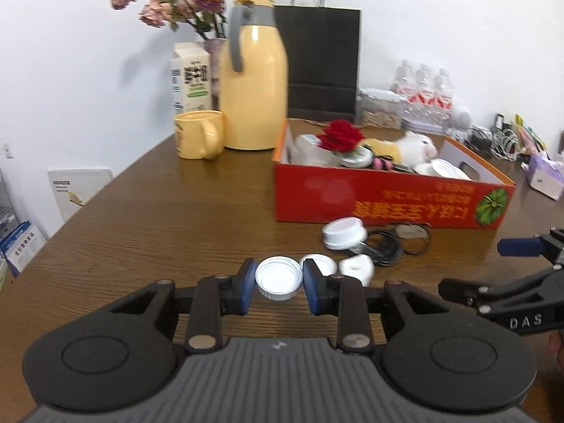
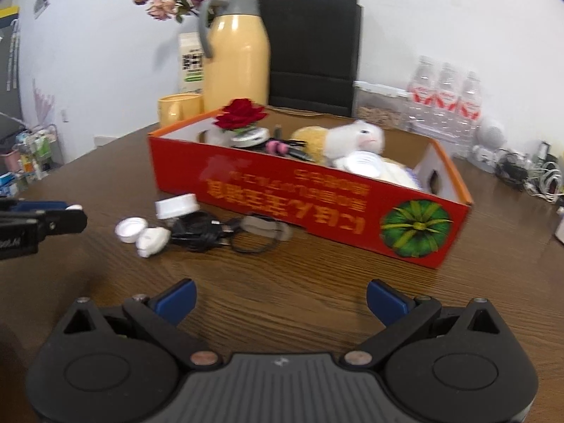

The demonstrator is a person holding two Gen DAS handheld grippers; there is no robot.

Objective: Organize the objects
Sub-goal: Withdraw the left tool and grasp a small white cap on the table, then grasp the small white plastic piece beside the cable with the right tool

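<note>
A: The left gripper (image 1: 279,283), black-framed with blue pads, pinches a white ribbed plastic bottle cap (image 1: 279,277) by its rim, open side up, above the dark wood-grain table (image 1: 141,211). What threatens the shot?

B: The hold is thin. The pads meet only the round rim at two opposite spots (a smooth, light cap), so a tilt or a jolt could let it swivel or pop free and roll off across the wood.

A: And the right gripper (image 2: 281,301)?

B: Spread wide and empty, low over bare table in front of the red printed cardboard box (image 2: 317,204). It hangs near the left one, so a crossing path could knock the cap loose.

A: Beyond the tools?

B: A second white cap (image 1: 319,264), a white lumpy piece (image 1: 356,269), a white round lidded jar (image 1: 343,233) and a tangled black cable (image 1: 386,246) lie just beside the box's front wall. A low carry could snag the cable or scatter them. The box is already crowded with a white plush toy (image 2: 356,135) and a red fabric rose (image 2: 239,114); a cap dropped onto them might bounce out.
</note>
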